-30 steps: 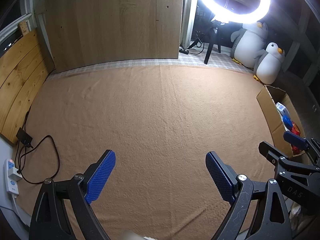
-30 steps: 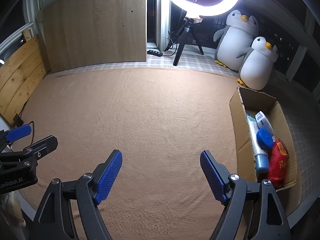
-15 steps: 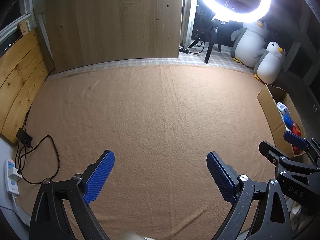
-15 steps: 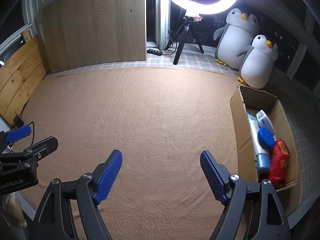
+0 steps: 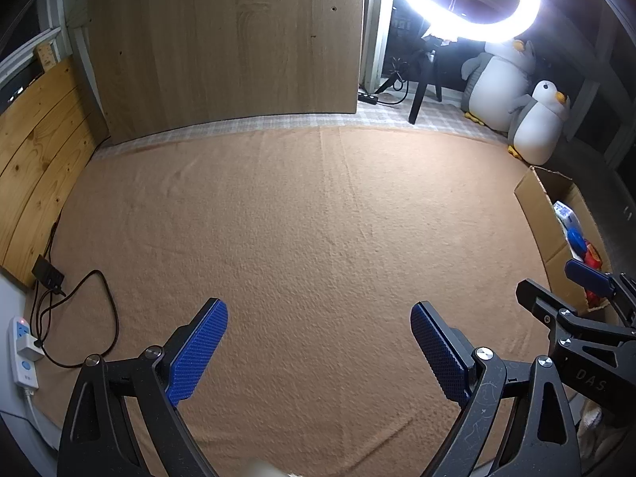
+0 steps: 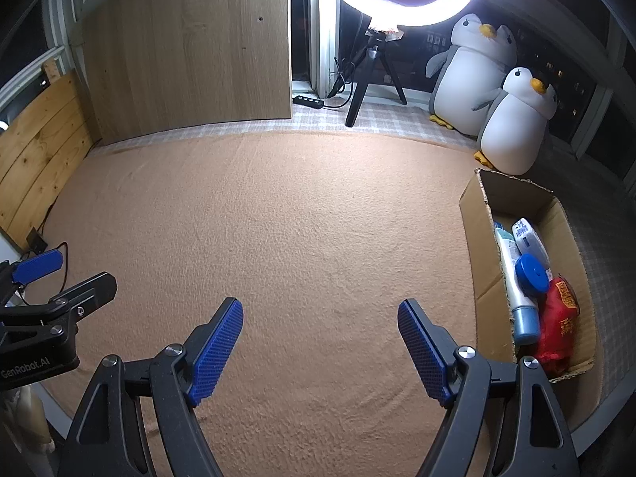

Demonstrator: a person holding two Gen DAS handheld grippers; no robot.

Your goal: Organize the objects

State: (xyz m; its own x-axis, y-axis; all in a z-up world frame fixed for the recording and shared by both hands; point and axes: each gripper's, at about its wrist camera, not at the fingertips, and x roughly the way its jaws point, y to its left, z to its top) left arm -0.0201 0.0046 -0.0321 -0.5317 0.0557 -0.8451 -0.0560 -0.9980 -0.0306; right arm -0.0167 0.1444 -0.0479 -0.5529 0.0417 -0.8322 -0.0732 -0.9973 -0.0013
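Note:
A cardboard box (image 6: 477, 246) lies at the right on the tan blanket (image 6: 302, 230). Inside it lie a white tube with a blue cap (image 6: 516, 298), a white bottle (image 6: 528, 238), a round blue lid (image 6: 530, 274) and a red pouch (image 6: 558, 326). My right gripper (image 6: 320, 342) hangs open over bare blanket left of the box, nothing between its blue pads. My left gripper (image 5: 318, 349) is open too, over bare blanket, holding nothing. In the left wrist view the box (image 5: 536, 214) is at the right edge, behind the right gripper's fingers (image 5: 588, 278).
Two plush penguins (image 6: 512, 123) sit beyond the box. A ring light on a tripod (image 6: 369, 63) stands at the back, beside a wooden panel (image 6: 190, 47). Wooden boards (image 5: 35, 151), a power strip (image 5: 24, 349) and black cables (image 5: 79, 318) lie along the left edge.

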